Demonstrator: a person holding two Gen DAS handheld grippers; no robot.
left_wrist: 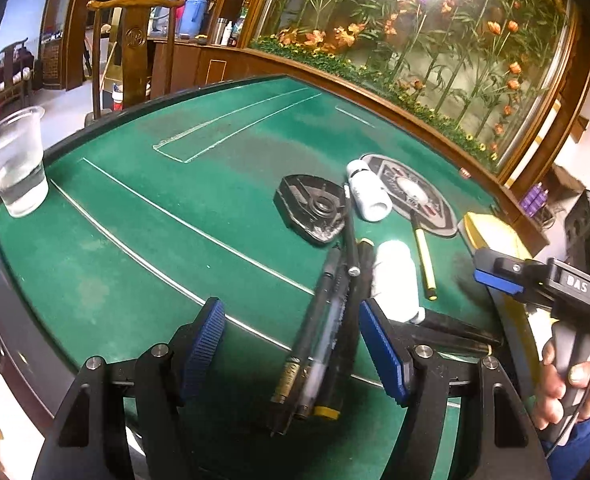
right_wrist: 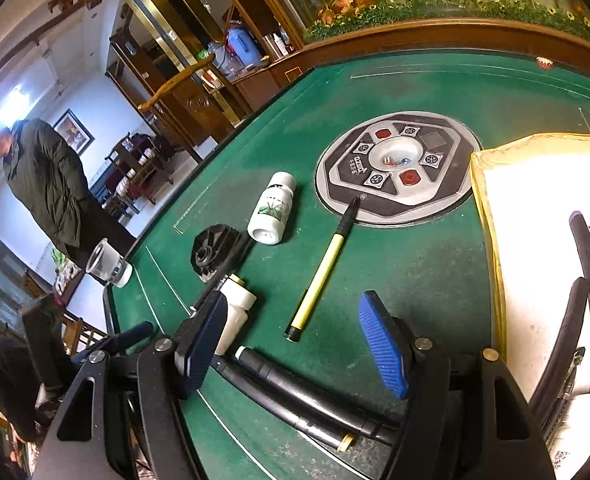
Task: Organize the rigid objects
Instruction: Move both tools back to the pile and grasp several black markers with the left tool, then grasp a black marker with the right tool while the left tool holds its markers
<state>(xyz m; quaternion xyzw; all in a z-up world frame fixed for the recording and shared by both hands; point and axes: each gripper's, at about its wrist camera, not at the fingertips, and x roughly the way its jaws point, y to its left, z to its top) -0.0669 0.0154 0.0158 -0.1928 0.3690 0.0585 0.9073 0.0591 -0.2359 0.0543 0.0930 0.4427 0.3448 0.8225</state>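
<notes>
Pens (left_wrist: 327, 320) lie between the parted left tool (left_wrist: 291, 344); only the right tool (right_wrist: 299, 344) (also parted) sees the box (right_wrist: 543, 240).

Pens (left_wrist: 327, 320), bottles (right_wrist: 273, 210) mid-table (left_wrist: 115, 240); left side free.

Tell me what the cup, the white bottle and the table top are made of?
The cup looks like thin clear plastic: you can see through it to the water inside. The white bottle seems to be smooth, slightly shiny plastic with a printed label. The table top looks like green felt cloth, dull and a bit worn in patches.
</notes>
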